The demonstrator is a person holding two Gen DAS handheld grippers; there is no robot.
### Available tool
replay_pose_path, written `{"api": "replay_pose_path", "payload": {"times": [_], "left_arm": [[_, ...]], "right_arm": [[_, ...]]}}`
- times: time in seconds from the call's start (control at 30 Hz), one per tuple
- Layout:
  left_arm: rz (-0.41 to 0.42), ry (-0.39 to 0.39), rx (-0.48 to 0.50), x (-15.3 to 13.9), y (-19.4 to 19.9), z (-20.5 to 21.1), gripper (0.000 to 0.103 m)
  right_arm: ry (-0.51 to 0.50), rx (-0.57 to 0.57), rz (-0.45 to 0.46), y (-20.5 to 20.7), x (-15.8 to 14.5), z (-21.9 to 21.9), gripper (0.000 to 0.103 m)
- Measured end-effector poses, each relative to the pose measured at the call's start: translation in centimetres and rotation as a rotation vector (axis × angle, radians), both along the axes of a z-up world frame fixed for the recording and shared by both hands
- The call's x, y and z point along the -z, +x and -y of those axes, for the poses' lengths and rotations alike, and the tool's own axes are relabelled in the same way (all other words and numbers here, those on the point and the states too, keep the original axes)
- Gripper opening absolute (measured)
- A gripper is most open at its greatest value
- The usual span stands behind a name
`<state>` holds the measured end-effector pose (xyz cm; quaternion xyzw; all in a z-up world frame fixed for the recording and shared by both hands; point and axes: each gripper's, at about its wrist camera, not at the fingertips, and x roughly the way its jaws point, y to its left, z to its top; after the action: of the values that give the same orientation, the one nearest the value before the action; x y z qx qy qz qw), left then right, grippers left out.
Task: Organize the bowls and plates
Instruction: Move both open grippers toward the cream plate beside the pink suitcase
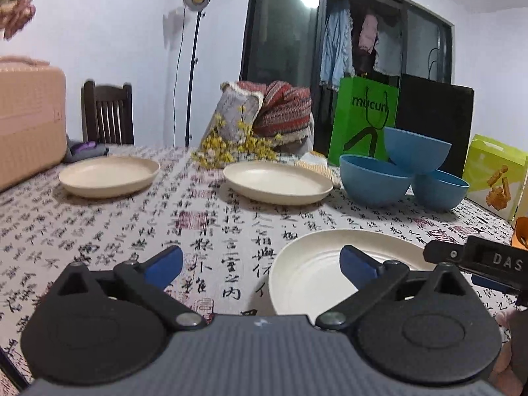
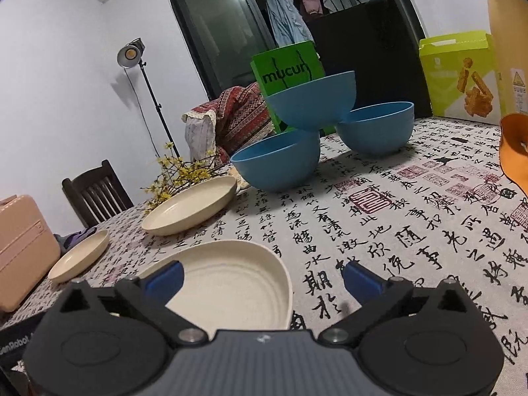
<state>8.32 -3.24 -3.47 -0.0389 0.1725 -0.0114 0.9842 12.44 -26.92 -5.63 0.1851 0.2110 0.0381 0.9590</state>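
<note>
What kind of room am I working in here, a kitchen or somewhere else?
Most likely a dining table in a lived-in home, not a kitchen. A patterned tablecloth covers the table, a wooden chair stands at its far edge, and clothes hang behind the dark glass doors.

A home dining room: a bench (image 1: 204,217) under a calligraphy-print cloth, a wooden chair (image 1: 107,114) at ten o'clock, laundry (image 1: 336,49) hanging behind glass doors at one o'clock, cushions (image 1: 264,109) at twelve.

Black hand-held gripper (image 1: 260,264), blue pads (image 1: 165,265)
</note>
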Motion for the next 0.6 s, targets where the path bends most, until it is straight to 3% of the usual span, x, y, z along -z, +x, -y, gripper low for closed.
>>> {"api": "replay_pose_path", "payload": {"times": [0.17, 0.6], "left_arm": [[0.050, 0.030, 0.003, -0.2, -0.8, 0.5, 0.103], [0.061, 0.043, 0.048, -1.2, -1.6, -2.4, 0.103]], "right_arm": [[0.003, 0.006, 0.010, -0.2, 0.0, 0.0, 0.103], [-0.043, 0.015, 0.072, -0.8, -0.8, -0.6, 0.103]]}}
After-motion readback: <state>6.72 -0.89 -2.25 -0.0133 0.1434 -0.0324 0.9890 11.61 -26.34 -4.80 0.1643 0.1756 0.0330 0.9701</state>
